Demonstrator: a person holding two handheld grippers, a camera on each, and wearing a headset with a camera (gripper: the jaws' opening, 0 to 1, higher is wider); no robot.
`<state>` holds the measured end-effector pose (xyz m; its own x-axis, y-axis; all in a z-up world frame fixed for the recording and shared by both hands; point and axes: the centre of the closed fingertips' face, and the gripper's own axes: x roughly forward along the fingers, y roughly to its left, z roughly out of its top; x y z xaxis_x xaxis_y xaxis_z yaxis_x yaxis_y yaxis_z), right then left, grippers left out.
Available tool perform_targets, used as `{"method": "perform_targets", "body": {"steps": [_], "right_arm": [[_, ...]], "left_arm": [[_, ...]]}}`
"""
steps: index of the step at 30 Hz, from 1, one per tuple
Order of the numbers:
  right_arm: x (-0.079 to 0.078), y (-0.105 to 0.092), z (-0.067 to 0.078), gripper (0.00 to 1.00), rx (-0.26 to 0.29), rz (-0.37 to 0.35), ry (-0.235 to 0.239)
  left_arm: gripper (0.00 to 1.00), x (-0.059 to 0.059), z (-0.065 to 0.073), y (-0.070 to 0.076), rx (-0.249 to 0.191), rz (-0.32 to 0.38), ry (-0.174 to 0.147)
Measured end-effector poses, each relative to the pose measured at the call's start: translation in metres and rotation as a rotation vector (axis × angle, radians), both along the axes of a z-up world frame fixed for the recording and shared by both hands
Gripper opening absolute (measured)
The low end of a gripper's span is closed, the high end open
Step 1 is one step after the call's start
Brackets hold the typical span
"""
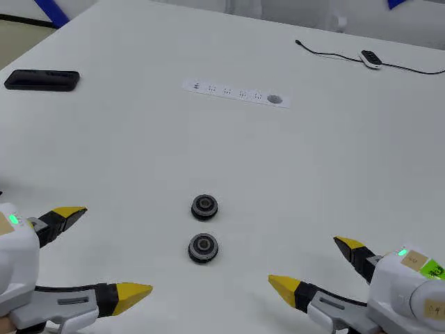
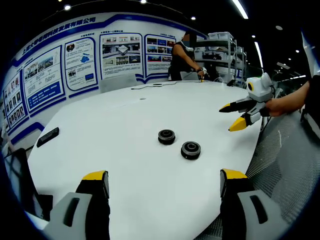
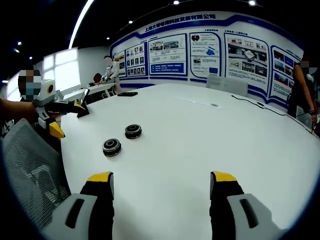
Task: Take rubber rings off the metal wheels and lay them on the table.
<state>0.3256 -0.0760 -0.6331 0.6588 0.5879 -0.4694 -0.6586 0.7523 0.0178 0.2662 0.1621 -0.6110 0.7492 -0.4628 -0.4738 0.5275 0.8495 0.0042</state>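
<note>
From above, two metal wheels lie flat on the white table: the near wheel, with a dark ring round its rim, and the far wheel just beyond it, close but not touching. The left gripper hovers well to the left of the near wheel, its yellow-tipped jaws spread wide with nothing between them. The right gripper hangs about as far off to the near wheel's right, jaws likewise parted and bare. Far beyond the near wheel lies a white power strip, with a flat black object off to the strip's left and a cable to its right. In the left gripper view, that gripper's jaws stand wide apart; the near wheel sits ahead of them, the far wheel just to its left, and the right gripper is up to its right. In the right gripper view, the gripper's own jaws gape, with the near wheel ahead on the left, the far wheel just past it, and the left gripper well to its left.
</note>
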Motion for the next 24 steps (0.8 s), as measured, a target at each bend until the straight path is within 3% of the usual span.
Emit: {"method": "perform_targets", "body": {"steps": [11, 16, 22, 24], "right_arm": [[0.002, -0.001, 0.002, 0.79, 0.023, -0.009, 0.001], [0.002, 0.001, 0.001, 0.78, 0.035, -0.008, 0.011], [0.003, 0.003, 0.004, 0.78, 0.062, -0.015, 0.014], [0.004, 0.003, 0.004, 0.78, 0.070, -0.016, 0.015]], "left_arm": [[0.93, 0.008, -0.003, -0.015, 0.027, -0.075, 0.005], [0.91, 0.016, -0.007, -0.022, 0.055, -0.121, 0.011], [0.85, 0.030, -0.006, -0.038, 0.077, -0.168, -0.016], [0.83, 0.034, -0.007, -0.044, 0.077, -0.182, -0.011]]}}
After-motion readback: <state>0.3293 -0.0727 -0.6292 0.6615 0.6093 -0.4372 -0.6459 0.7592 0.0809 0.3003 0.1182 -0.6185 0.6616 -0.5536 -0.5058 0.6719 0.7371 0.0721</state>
